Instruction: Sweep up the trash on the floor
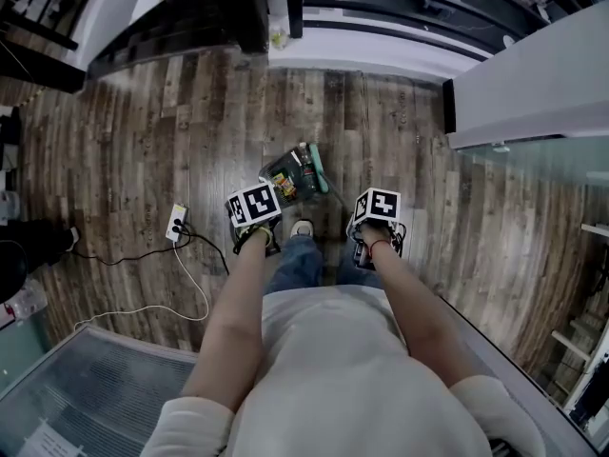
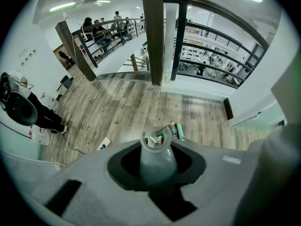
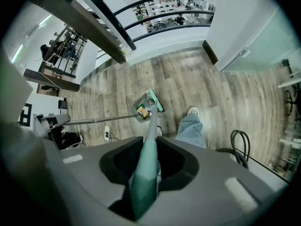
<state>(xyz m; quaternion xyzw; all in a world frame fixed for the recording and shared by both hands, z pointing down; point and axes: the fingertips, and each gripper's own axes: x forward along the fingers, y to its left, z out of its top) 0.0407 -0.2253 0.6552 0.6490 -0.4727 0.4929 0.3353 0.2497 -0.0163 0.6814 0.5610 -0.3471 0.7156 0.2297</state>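
A dark dustpan (image 1: 288, 180) lies on the wood floor just ahead of my feet, with coloured wrappers and a small bottle in it. The teal broom head (image 1: 318, 168) rests against its right edge. My left gripper (image 1: 255, 221) is shut on the dustpan's grey handle (image 2: 157, 160), which runs down to the trash-filled dustpan (image 2: 159, 137). My right gripper (image 1: 377, 223) is shut on the teal broom handle (image 3: 145, 171), which leads down to the broom head (image 3: 154, 101) beside the dustpan (image 3: 142, 110).
A white power strip (image 1: 177, 223) with black and white cables lies on the floor to the left. A black pillar (image 1: 240, 8) and a railing stand ahead, a white wall (image 1: 533, 74) at the right. My shoe (image 1: 302, 228) is just behind the dustpan.
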